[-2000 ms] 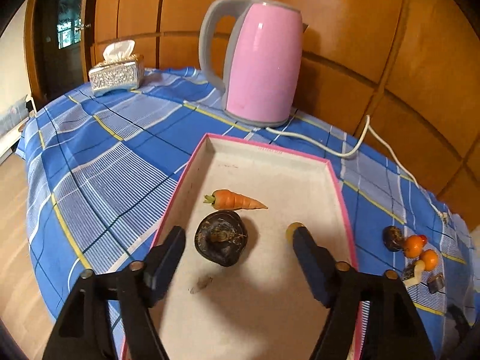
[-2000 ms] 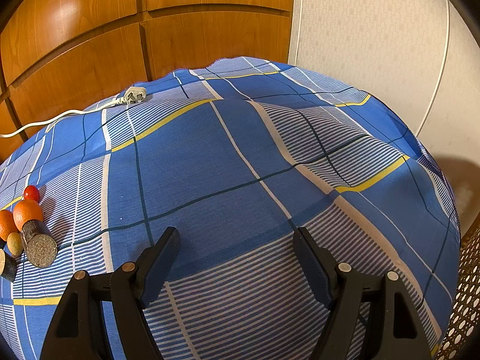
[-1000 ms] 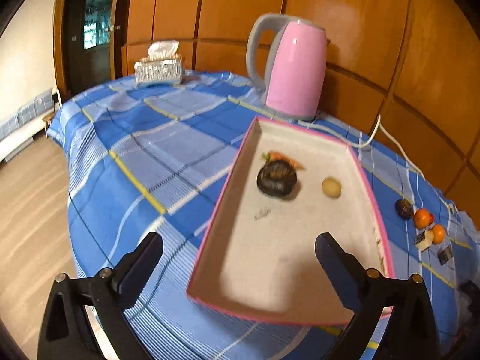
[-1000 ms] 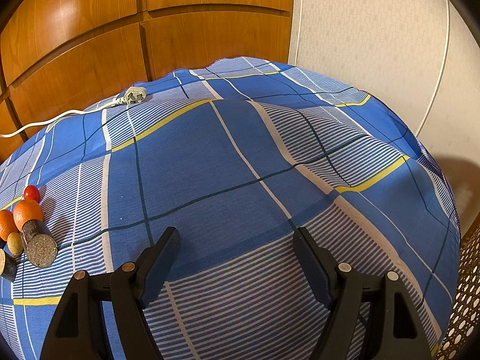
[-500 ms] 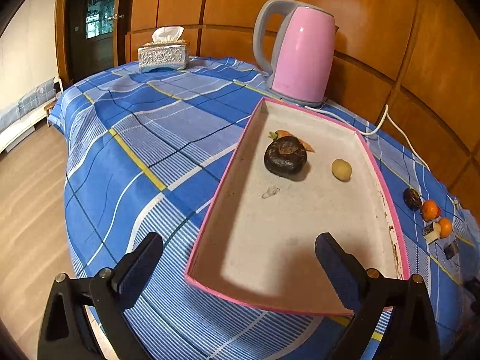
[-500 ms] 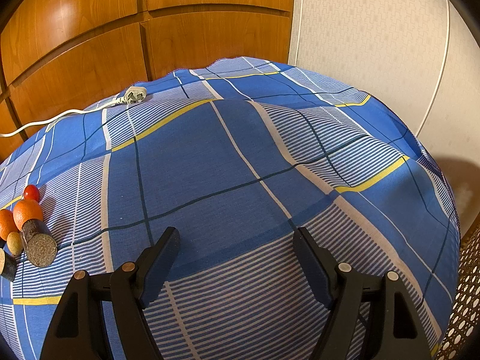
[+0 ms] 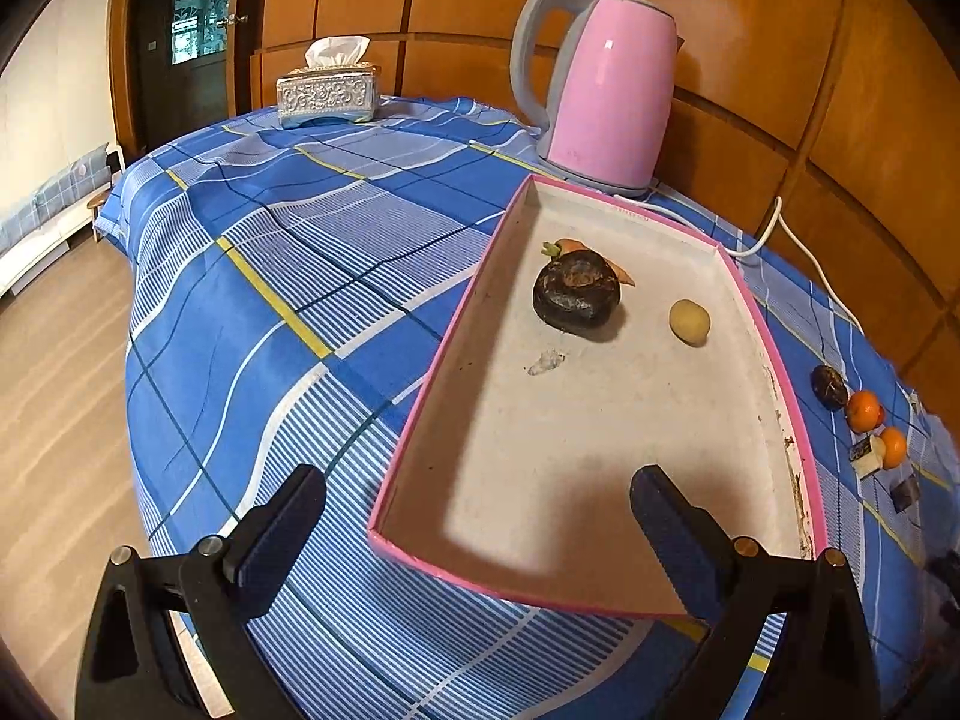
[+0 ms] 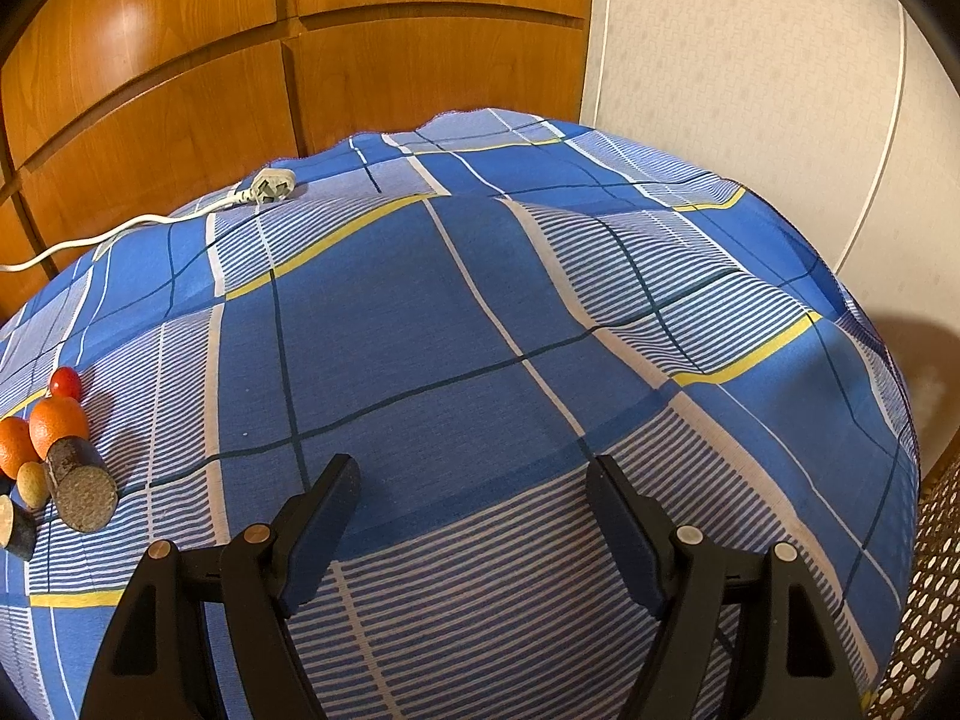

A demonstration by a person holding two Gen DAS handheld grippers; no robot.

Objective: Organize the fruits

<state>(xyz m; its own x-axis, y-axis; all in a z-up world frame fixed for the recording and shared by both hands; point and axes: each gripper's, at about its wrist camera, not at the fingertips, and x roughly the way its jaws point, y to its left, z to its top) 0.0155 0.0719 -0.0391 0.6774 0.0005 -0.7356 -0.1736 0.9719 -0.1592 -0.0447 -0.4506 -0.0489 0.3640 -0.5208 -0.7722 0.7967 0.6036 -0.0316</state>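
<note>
A woven cotton-like cloth (image 7: 288, 276) in blue check covers the counter, matt and slightly rumpled. The tray (image 7: 798, 450) looks like card, pink-edged, its pale inside dull and stained. The kettle (image 7: 612, 102) is glossy pink plastic with a grey matt handle. Varnished wood panels (image 8: 180, 78) shine behind. The tissue box (image 7: 327, 97) has an embossed silvery finish. Both tools show matt black plastic with small metal rivets (image 8: 688, 535).

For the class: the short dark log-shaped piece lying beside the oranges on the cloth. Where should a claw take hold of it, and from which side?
Grip the dark log-shaped piece across its round bark sides at mid-length, coming down from above. It lies on its side, its flat cut face towards the camera. An orange sits at its far end and a small tan fruit close on its left, so probably approach from the open right.
</note>
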